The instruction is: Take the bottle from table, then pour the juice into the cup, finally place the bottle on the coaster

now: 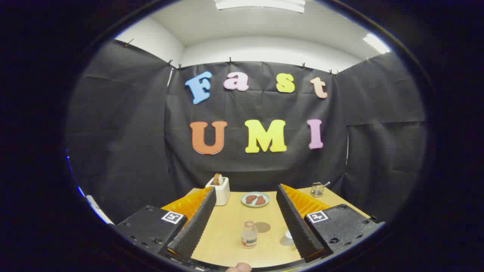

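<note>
A small clear bottle [249,235] with a label band stands upright on the wooden table [227,230], between my two fingers but untouched by either. A round brown coaster [262,227] lies flat just behind and right of the bottle. A pale cup [288,238] sits near the right finger [297,221], partly hidden by it. My gripper [247,223] is open wide, raised above the table's near edge, with both fingers apart from the bottle.
A white toaster [220,190] with bread in it stands at the back left. A plate [255,199] with brown food sits at the back middle. A small glass jar with a spoon [317,189] is at the back right. A fingertip [239,267] shows at the near edge.
</note>
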`<state>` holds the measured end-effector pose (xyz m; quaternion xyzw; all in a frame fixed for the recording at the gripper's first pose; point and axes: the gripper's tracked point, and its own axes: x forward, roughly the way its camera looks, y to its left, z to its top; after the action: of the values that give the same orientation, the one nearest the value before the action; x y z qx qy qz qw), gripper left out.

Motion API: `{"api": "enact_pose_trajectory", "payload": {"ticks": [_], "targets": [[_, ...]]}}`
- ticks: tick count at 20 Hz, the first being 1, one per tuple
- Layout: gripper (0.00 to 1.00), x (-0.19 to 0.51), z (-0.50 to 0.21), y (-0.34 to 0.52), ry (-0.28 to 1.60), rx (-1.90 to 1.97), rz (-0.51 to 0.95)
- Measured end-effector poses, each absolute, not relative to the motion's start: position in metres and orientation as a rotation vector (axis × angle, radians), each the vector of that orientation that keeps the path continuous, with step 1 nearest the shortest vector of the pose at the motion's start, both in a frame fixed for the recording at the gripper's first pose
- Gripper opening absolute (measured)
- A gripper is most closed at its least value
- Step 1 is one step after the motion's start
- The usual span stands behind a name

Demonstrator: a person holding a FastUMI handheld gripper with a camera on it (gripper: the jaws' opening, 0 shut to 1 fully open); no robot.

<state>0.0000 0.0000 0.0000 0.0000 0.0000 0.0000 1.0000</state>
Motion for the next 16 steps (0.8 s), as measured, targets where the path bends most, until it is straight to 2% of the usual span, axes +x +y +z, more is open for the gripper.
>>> {"api": "enact_pose_trajectory", "payload": {"ticks": [16], "targets": [[1.0,0.004,-0.018,0.013,-0.002,-0.053,-0.034]]}}
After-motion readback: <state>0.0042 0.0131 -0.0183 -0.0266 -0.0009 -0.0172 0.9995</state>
